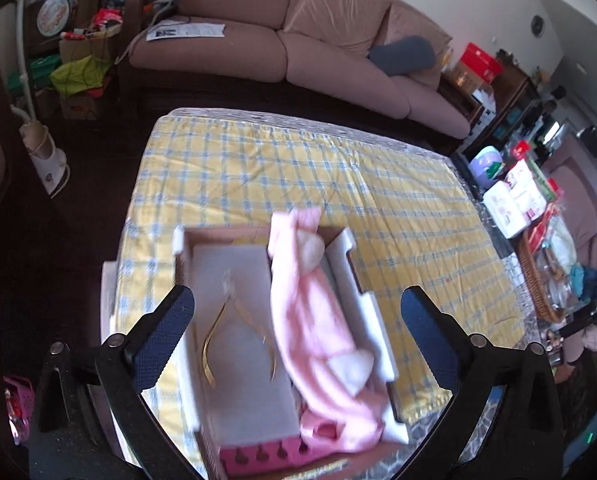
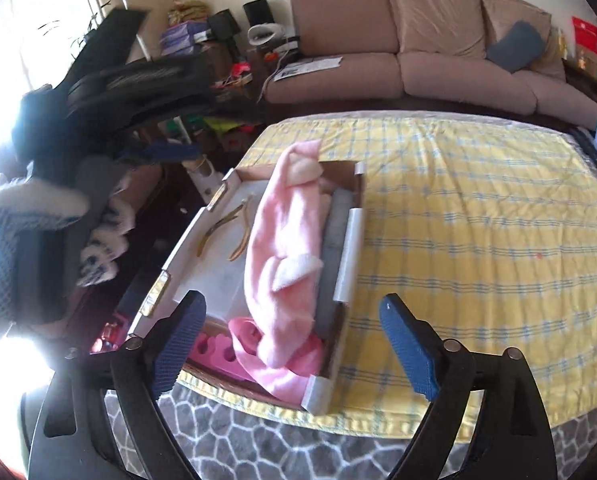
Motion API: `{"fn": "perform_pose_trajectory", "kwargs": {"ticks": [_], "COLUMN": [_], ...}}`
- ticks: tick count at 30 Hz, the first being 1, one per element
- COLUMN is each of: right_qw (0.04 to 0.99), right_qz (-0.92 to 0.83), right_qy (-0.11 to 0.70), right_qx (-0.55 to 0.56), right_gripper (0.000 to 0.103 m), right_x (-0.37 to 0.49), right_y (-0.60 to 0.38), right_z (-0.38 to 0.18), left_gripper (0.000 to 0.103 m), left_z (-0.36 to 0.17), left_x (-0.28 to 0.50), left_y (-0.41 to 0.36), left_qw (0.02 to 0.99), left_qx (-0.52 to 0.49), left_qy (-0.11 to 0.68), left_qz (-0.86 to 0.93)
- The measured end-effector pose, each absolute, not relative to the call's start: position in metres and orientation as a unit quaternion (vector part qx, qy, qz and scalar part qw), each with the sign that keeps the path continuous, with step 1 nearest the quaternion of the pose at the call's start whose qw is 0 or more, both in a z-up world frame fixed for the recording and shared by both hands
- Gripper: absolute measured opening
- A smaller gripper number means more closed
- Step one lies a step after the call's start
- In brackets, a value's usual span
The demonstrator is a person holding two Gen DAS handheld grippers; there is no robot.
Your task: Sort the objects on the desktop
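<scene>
A shallow white-lined cardboard box point(image 1: 234, 272) point(image 2: 348, 248) sits on the yellow checked cloth point(image 1: 398, 208) point(image 2: 478, 208). In it lie a pink fluffy headband with white ears point(image 1: 318, 320) point(image 2: 282, 248), gold nippers point(image 1: 222, 320) point(image 2: 234, 228) and a pink toe separator point(image 1: 266, 454) point(image 2: 214, 350) at the near end. My left gripper point(image 1: 298, 340) is open above the box, empty. My right gripper point(image 2: 294, 344) is open over the box's near end, empty. The left gripper also shows, blurred, at the upper left of the right wrist view point(image 2: 138, 88).
A pink sofa point(image 1: 298, 40) point(image 2: 438, 56) stands beyond the table. A wicker basket and packages point(image 1: 538, 240) crowd the table's right side. Clutter and boxes point(image 1: 78, 60) sit at the far left. A grey patterned mat point(image 2: 278, 440) shows under the cloth's near edge.
</scene>
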State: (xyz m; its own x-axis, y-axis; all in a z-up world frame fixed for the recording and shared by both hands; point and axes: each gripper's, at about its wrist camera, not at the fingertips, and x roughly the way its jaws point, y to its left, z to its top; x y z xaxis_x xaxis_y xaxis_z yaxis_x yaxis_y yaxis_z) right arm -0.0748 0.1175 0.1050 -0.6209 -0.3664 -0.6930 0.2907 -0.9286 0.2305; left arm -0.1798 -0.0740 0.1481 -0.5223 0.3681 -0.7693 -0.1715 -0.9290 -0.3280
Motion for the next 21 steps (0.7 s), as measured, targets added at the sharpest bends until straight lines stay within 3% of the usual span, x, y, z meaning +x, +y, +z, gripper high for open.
{"fn": "perform_pose_trajectory", "kwargs": {"ticks": [11,21], "right_qw": [0.075,0.057], "right_qz": [-0.908,-0.897], "right_qy": [0.004,0.066], "right_qx": [0.413,0.433], "right_gripper": [0.102,0.103], "right_x": [-0.036,-0.025], "right_y": [0.181,0.187], "right_z": [0.08,0.034], "left_gripper": [0.103,0.103], "left_z": [0.098,0.043], "left_x": [-0.038,-0.007], "left_y": [-0.077,-0.047], "left_qw": [0.112,0.047], "left_qx": [-0.453,-0.463], "left_qy": [-0.077,-0.063], "left_qz": [0.881,0.883]}}
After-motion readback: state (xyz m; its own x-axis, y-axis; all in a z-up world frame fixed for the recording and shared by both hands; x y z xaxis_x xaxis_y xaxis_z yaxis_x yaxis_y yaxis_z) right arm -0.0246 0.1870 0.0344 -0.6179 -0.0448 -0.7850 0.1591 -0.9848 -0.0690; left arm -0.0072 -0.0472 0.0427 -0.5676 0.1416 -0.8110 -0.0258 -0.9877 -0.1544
